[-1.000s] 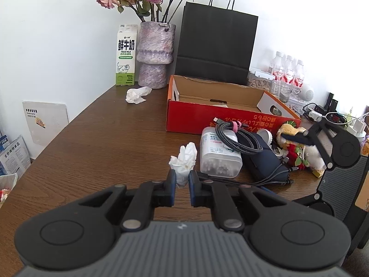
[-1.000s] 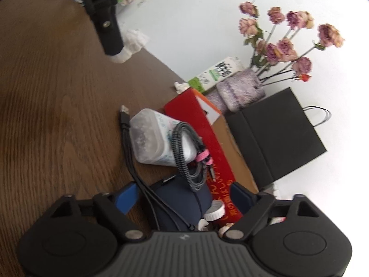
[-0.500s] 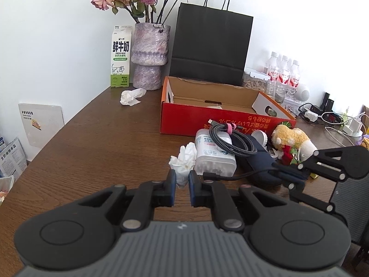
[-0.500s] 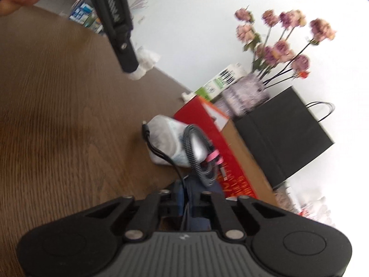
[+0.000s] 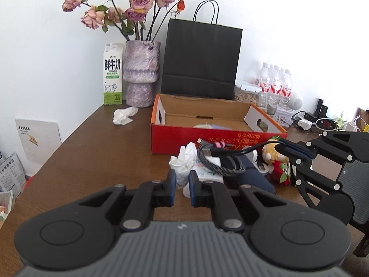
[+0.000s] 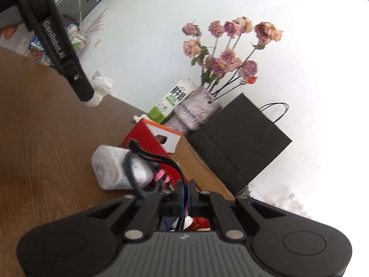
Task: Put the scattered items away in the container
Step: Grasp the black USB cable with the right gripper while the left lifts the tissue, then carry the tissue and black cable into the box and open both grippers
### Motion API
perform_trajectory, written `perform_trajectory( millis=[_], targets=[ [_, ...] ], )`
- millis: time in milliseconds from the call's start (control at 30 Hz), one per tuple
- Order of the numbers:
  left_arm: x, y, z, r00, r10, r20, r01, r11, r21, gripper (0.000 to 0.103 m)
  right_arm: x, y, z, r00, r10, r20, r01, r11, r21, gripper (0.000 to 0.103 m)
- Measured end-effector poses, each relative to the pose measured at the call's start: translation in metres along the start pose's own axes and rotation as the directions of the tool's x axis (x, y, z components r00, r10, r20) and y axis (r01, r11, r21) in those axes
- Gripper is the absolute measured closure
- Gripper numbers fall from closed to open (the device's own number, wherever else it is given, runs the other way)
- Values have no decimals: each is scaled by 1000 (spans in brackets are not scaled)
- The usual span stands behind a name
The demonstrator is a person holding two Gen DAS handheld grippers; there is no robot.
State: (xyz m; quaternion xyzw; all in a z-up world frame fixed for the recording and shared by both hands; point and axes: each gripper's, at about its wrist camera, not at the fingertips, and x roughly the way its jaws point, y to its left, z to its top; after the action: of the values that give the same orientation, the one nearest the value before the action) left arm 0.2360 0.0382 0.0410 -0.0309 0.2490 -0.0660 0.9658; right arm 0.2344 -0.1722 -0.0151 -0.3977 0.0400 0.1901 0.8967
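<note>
My left gripper [image 5: 182, 182] is shut on a crumpled white tissue [image 5: 184, 161], held a little above the brown table. In the right wrist view the same tissue [image 6: 101, 85] shows at the tip of one left finger [image 6: 76, 78]. My right gripper [image 6: 185, 191] is shut on a thin black cable [image 6: 156, 155]. In the left wrist view that gripper [image 5: 295, 153] is at the right, with the cable [image 5: 253, 149] stretched from it over the pile. The open red cardboard box [image 5: 196, 138] stands just behind the pile.
In front of the box lie a white plastic jar [image 6: 110, 168], a braided coiled cable [image 5: 219, 164], a dark blue pouch [image 5: 253, 177] and a plush toy [image 5: 272, 152]. Another tissue [image 5: 123, 115], a milk carton [image 5: 113, 78], a vase [image 5: 140, 73] and a black bag [image 5: 200, 60] stand behind.
My right gripper went from open to shut on the black cable and lifted it, so the cable's plug end rose off the table. My left gripper rose slightly with the tissue.
</note>
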Motion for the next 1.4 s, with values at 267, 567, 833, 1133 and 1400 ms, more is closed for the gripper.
perform_trajectory(
  millis=[267, 567, 833, 1133, 1400],
  targets=[
    [14, -16, 37, 996, -27, 85, 25, 999, 23, 91, 9, -34, 15, 995, -99, 29, 95, 990, 104, 102],
    [52, -31, 76, 988, -57, 141, 53, 998, 38, 91, 36, -65, 21, 982, -185, 32, 177, 971, 162, 102],
    [101, -41, 100, 986, -71, 149, 63, 997, 53, 91, 79, -83, 19, 976, -218, 24, 208, 956, 206, 102],
    [164, -44, 112, 992, -54, 110, 49, 997, 54, 91, 134, -93, 10, 981, -195, 0, 188, 944, 271, 102],
    [214, -39, 113, 999, -43, 20, 42, 998, 50, 91, 186, -96, -7, 988, -109, -105, 135, 948, 288, 101]
  ],
)
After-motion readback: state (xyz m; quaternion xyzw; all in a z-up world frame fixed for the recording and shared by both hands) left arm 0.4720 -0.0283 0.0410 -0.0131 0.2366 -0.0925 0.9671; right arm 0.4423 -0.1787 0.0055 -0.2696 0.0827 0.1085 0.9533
